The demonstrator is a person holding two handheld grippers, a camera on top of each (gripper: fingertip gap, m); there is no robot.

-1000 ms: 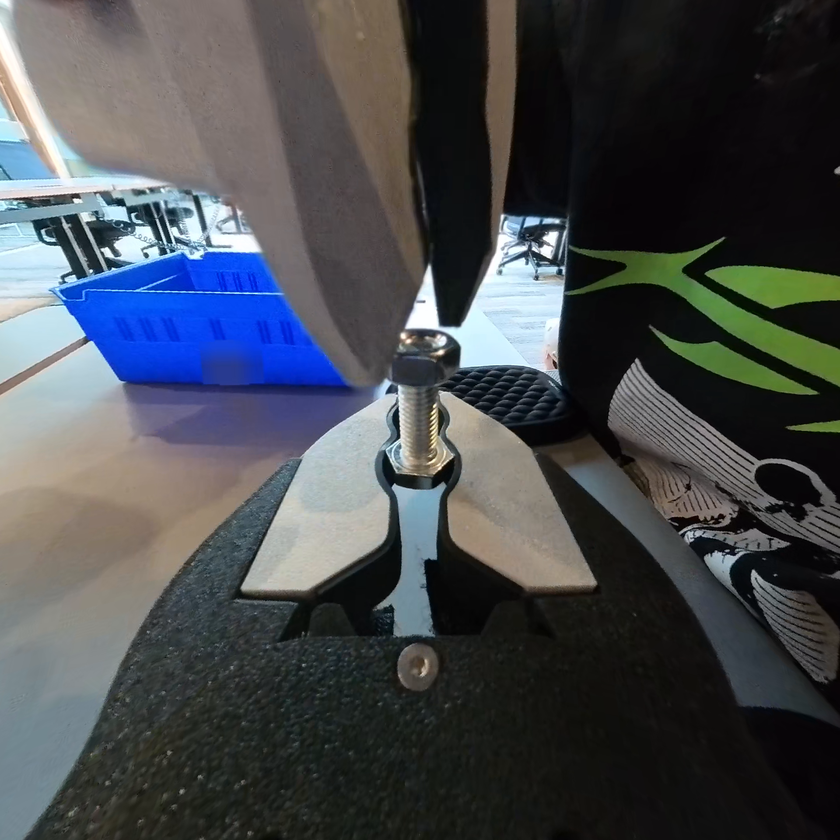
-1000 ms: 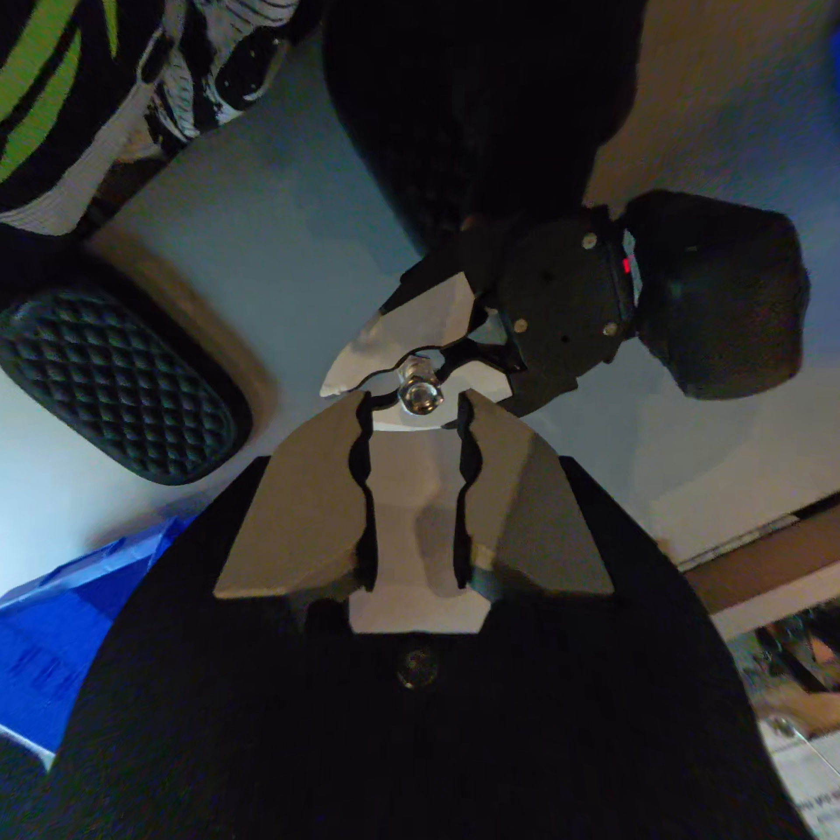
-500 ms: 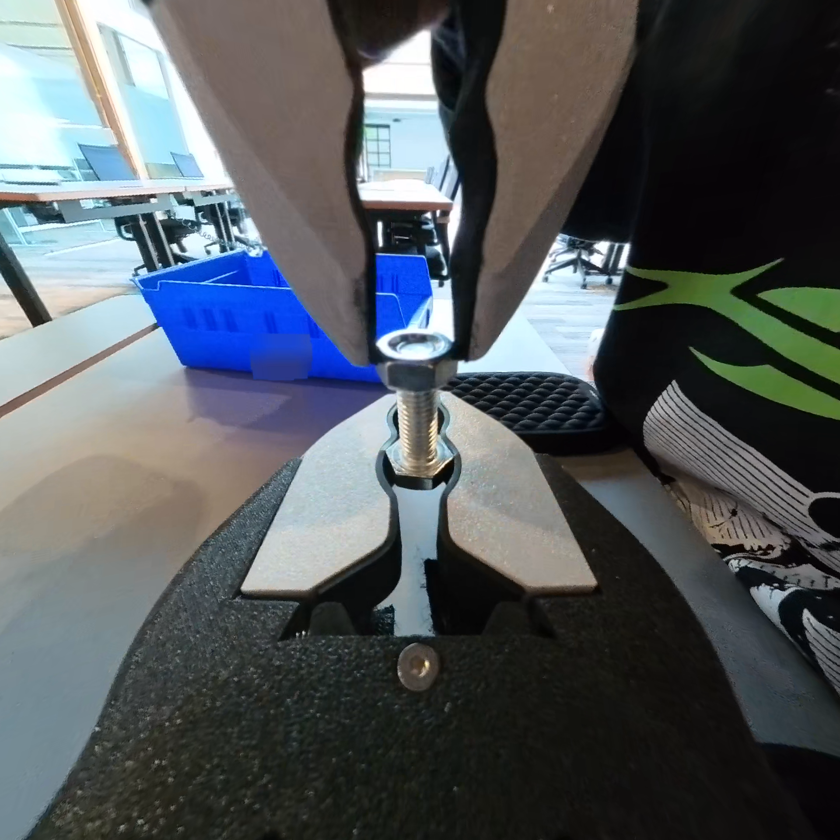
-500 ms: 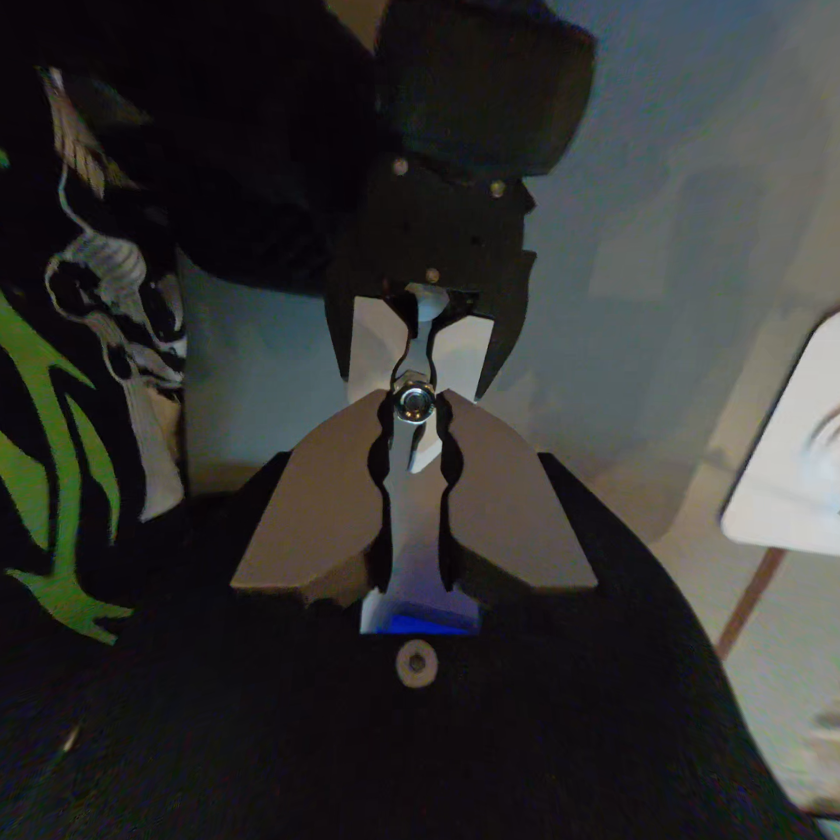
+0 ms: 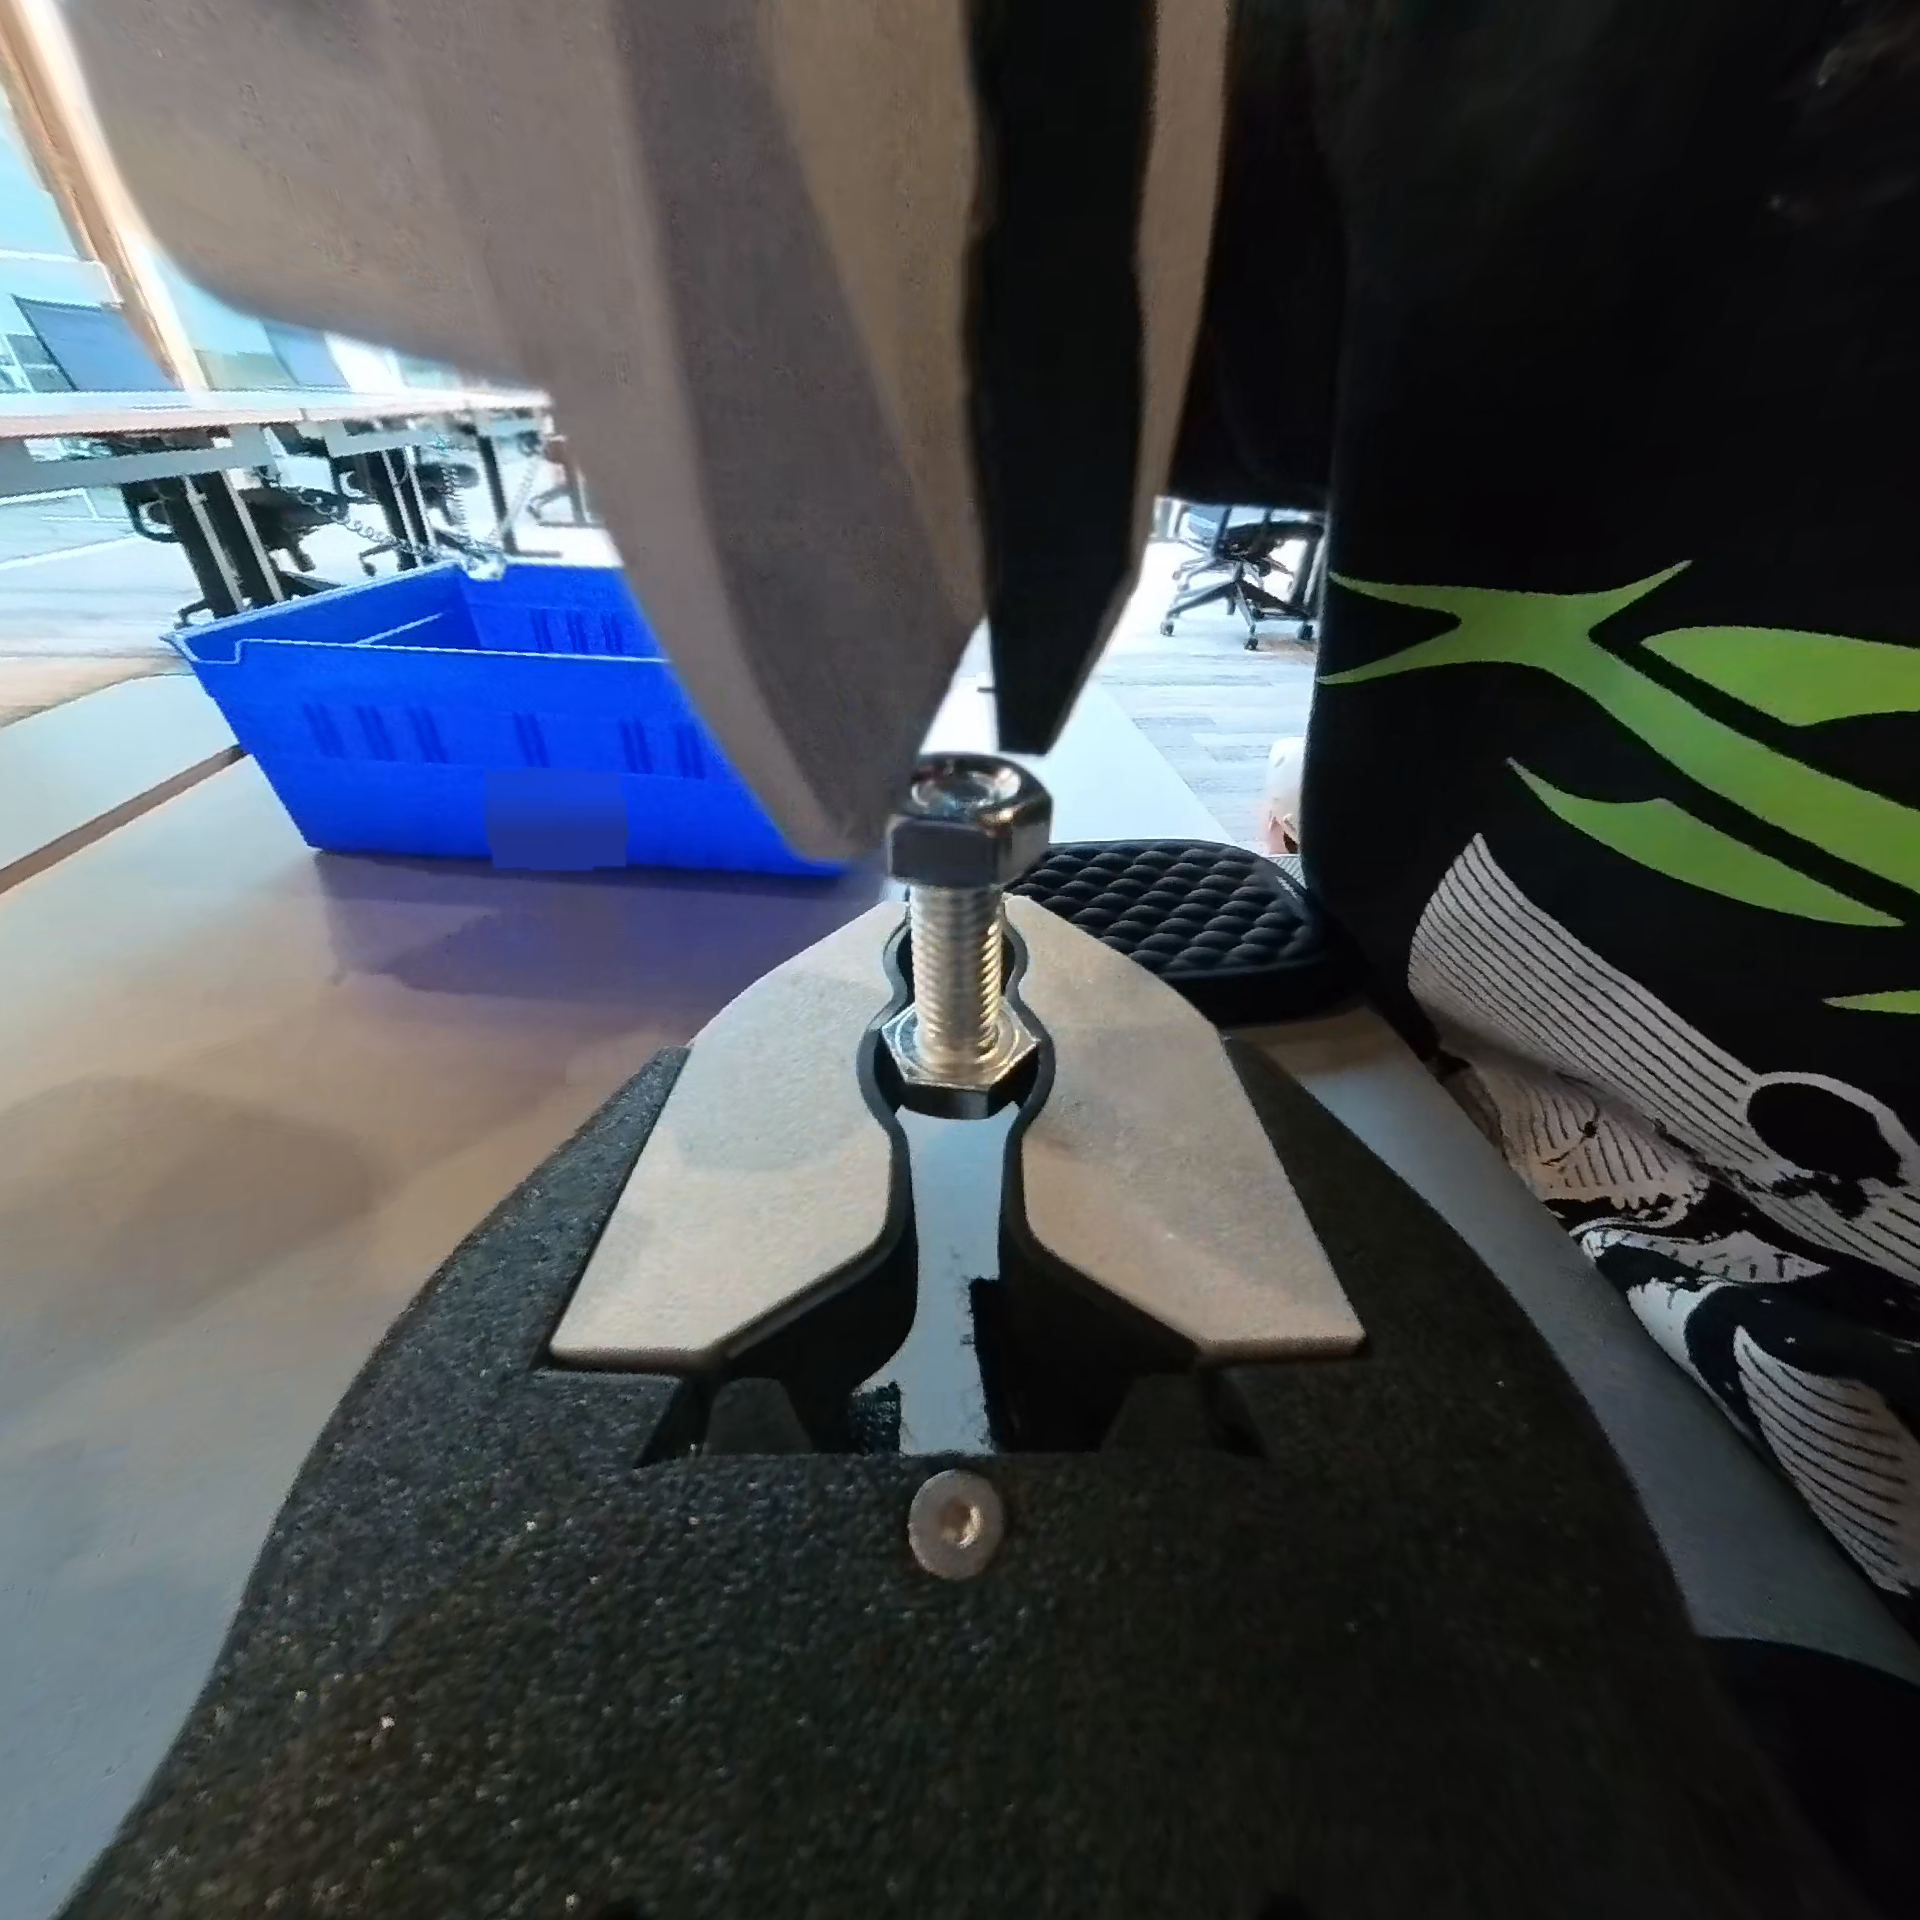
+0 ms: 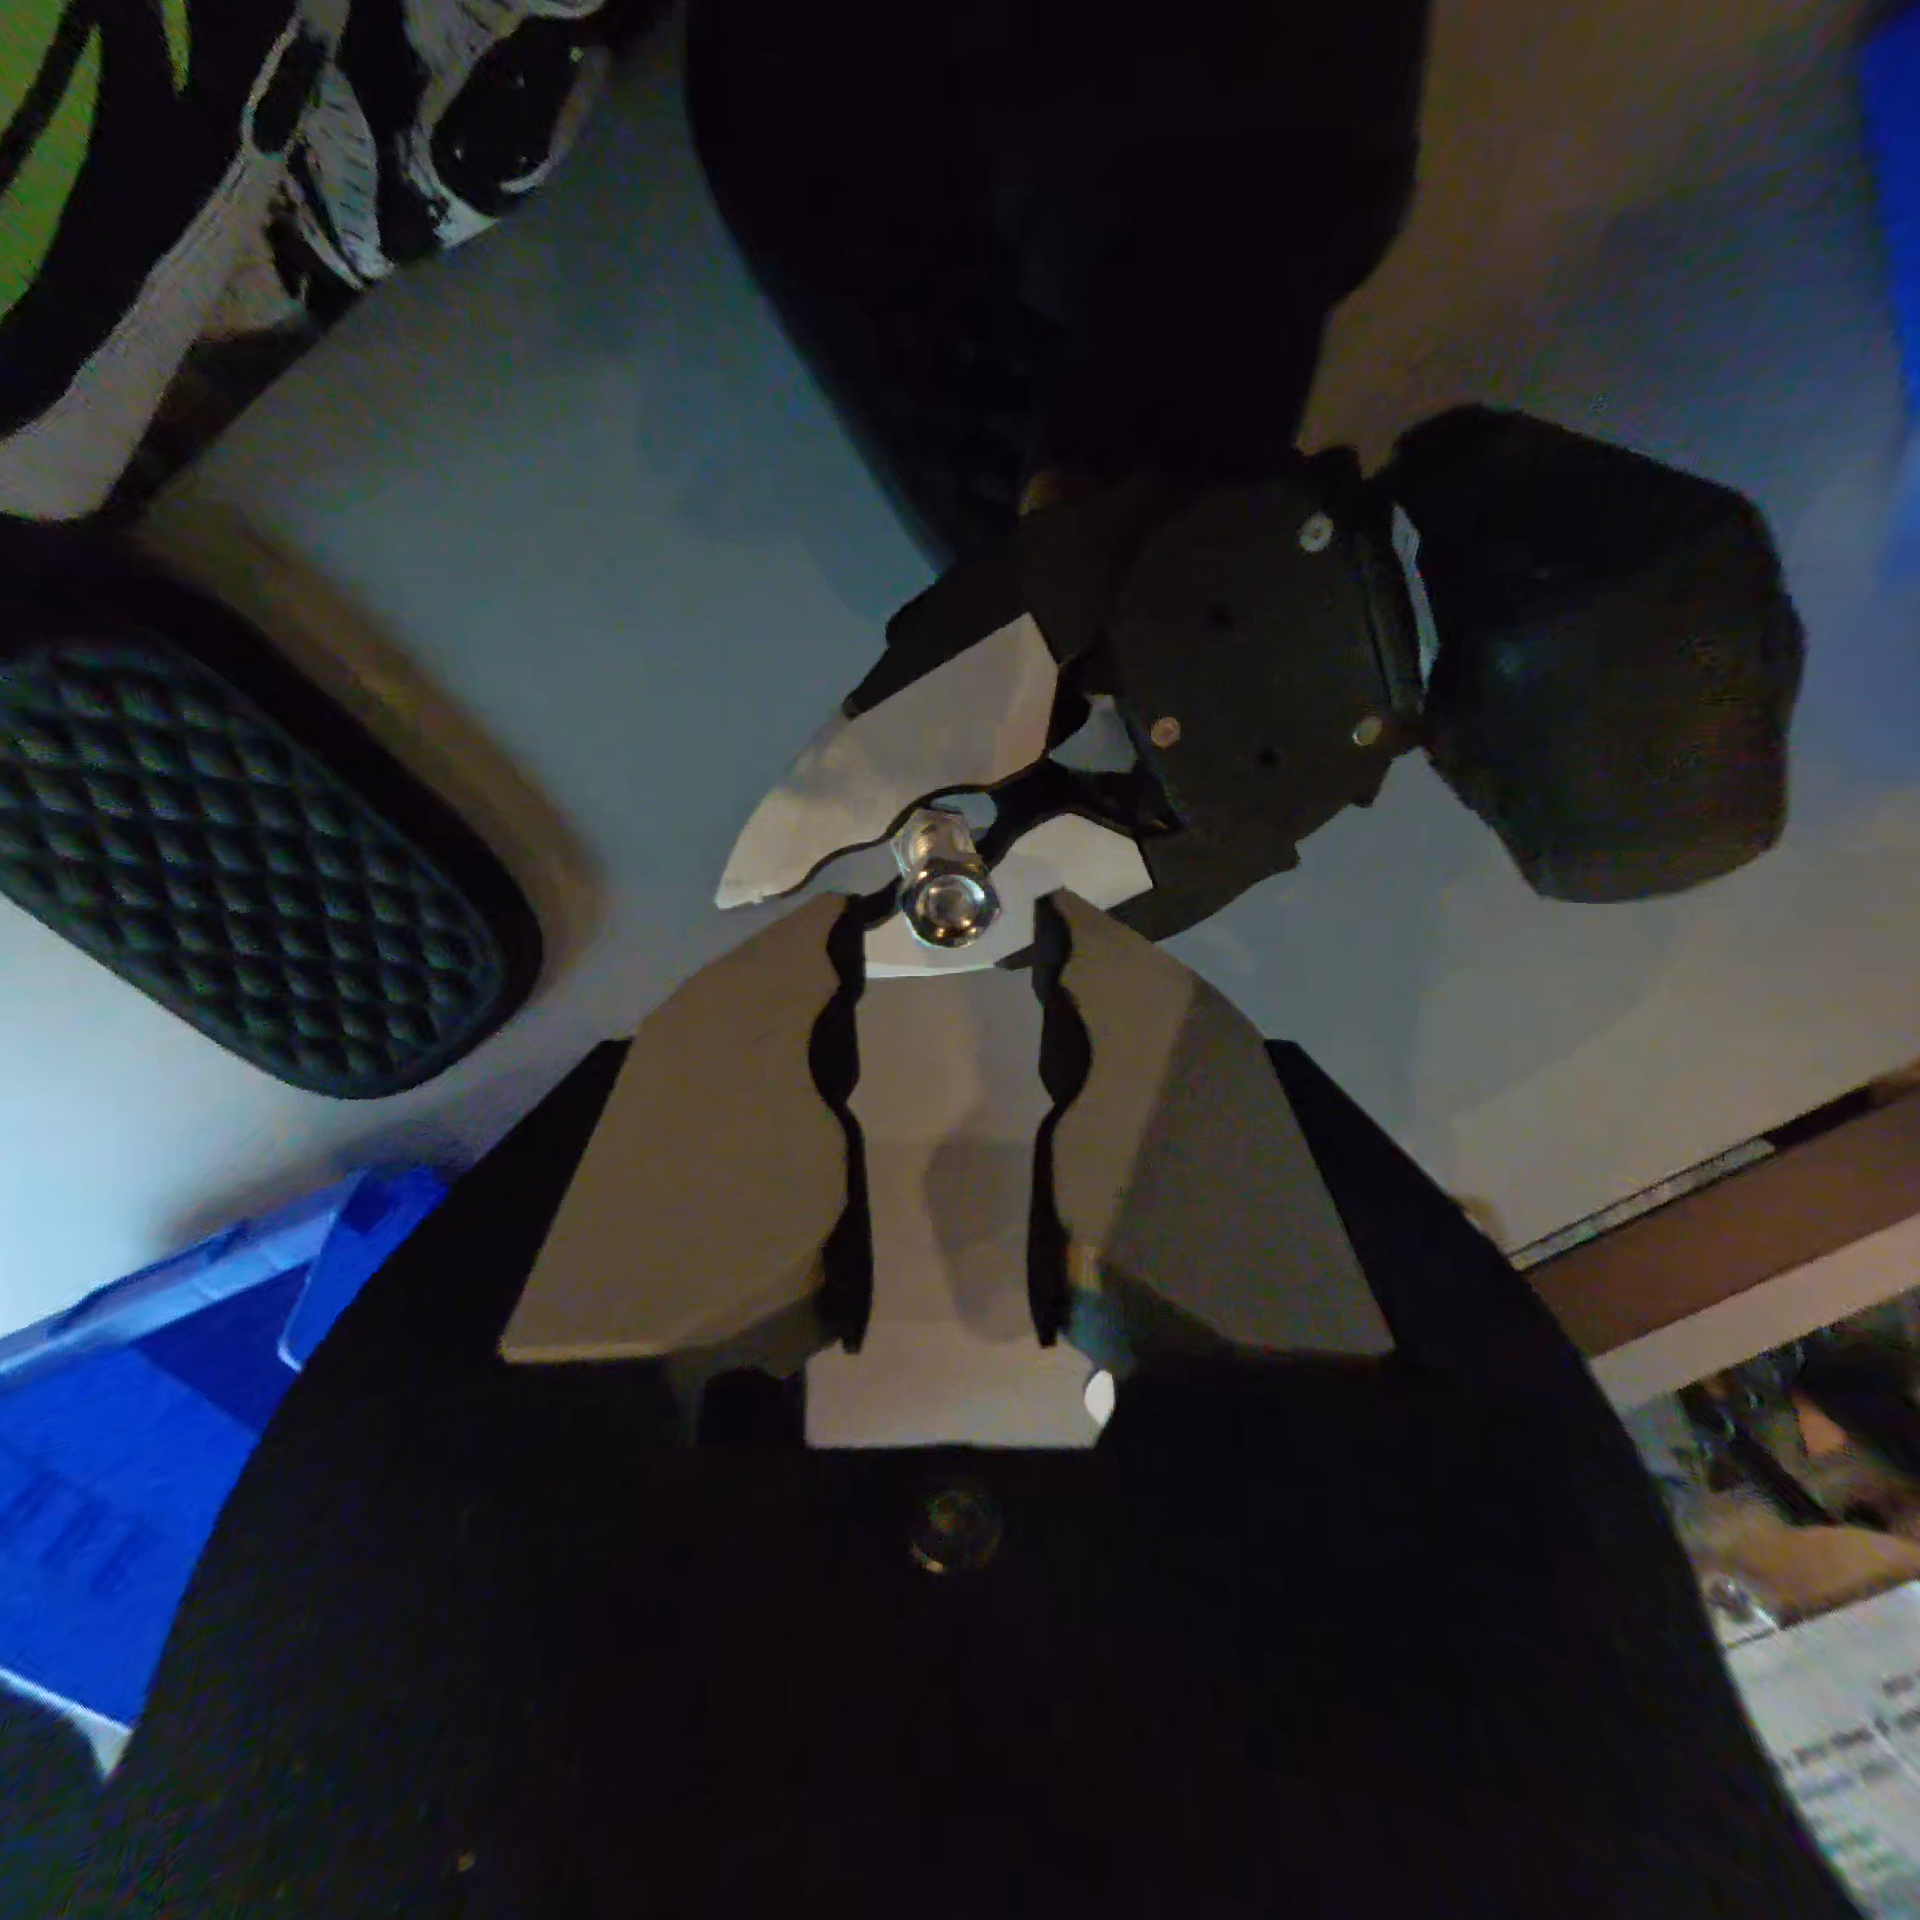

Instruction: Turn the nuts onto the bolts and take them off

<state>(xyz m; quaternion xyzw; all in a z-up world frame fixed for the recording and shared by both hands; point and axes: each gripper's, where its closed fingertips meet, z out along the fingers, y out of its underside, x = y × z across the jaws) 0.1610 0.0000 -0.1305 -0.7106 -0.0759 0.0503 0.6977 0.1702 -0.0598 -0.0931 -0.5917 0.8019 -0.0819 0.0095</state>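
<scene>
Left claw (image 5: 961, 1023) clamped on the nut (image 5: 964, 1058), which sits in the notch between its two plates. Bolt (image 5: 958, 914) stands upright out of the nut, head up, several threads showing between head and nut. Holding the nut fixed, by my reading, lets the bolt be spun from above.

Right claw (image 6: 940, 914) hangs directly over the bolt head (image 6: 948, 910), pointing down at it. Its plates stand apart, wider than the head, gripping nothing. In the left wrist view its tips sit just above and beside the head; contact cannot be told, the near plate is blurred.

Likely a regrip between turns. Whether threading on or off, cannot tell from here.

Beyond the left claw: blue bin (image 5: 468, 748) on the grey counter (image 5: 208, 1091), a black textured pad (image 5: 1174, 904) just behind the bolt. A person's black printed shirt (image 5: 1610, 831) close on the right.

Risk: closing off-centre would tilt the bolt in the nut.
</scene>
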